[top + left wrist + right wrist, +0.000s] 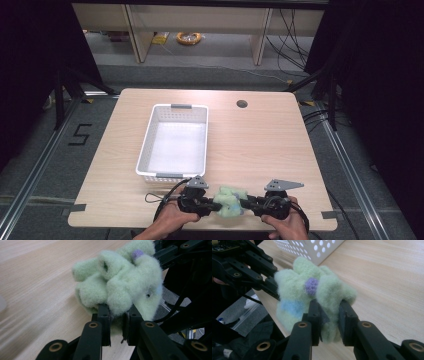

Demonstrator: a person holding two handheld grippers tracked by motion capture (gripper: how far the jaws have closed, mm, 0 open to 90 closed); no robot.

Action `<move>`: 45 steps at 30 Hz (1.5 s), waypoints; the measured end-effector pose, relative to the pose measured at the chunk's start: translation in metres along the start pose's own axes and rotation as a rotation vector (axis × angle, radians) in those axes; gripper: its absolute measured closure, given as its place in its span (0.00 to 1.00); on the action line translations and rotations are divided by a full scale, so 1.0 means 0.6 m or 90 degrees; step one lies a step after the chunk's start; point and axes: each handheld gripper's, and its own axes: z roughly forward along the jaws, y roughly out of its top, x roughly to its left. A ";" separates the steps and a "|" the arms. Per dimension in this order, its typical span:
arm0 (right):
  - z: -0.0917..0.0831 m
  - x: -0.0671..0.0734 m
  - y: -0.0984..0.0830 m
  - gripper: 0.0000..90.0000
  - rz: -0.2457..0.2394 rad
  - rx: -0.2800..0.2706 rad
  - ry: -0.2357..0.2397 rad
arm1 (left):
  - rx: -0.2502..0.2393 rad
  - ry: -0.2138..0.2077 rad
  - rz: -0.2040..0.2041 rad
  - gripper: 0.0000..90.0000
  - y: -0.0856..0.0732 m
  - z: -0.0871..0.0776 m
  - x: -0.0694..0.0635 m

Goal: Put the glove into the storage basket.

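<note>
A fluffy pale green fleece item [230, 201] with a small purple dot [311, 286] and a light blue patch [290, 307] is bunched up near the table's front edge. My left gripper [216, 205] comes at it from the left and is shut on a fold of it; its jaws pinch the green fleece [120, 290] in the left gripper view. My right gripper [247, 203] comes from the right and is shut on another fold of the green fleece [324, 292]. The two grippers face each other with the bundle between them, just above the wood.
A white perforated plastic basket [145, 150] stands on the wooden table [260, 145] just behind my left hand, its inside bare. A round cable hole [242, 104] sits at the far side. The table's front edge runs just below my hands.
</note>
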 end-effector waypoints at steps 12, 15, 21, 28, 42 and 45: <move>0.001 0.023 0.026 0.83 0.019 0.003 0.027 | -0.024 -0.015 0.002 0.86 0.004 -0.037 0.006; 0.003 0.024 0.039 0.83 0.011 -0.004 0.038 | -0.033 -0.007 0.000 0.87 0.008 -0.049 0.008; 0.011 0.029 0.064 0.83 -0.019 -0.015 0.042 | -0.037 -0.001 0.003 0.86 0.019 -0.075 0.017; 0.015 0.040 0.093 0.83 -0.040 -0.014 0.049 | -0.042 0.005 0.007 0.86 0.035 -0.108 0.022; 0.037 0.053 0.190 0.83 -0.069 -0.034 0.058 | -0.057 0.043 -0.027 0.87 0.087 -0.172 0.061; 0.047 0.060 0.214 0.83 -0.066 -0.019 0.059 | -0.055 0.052 -0.037 0.87 0.097 -0.185 0.075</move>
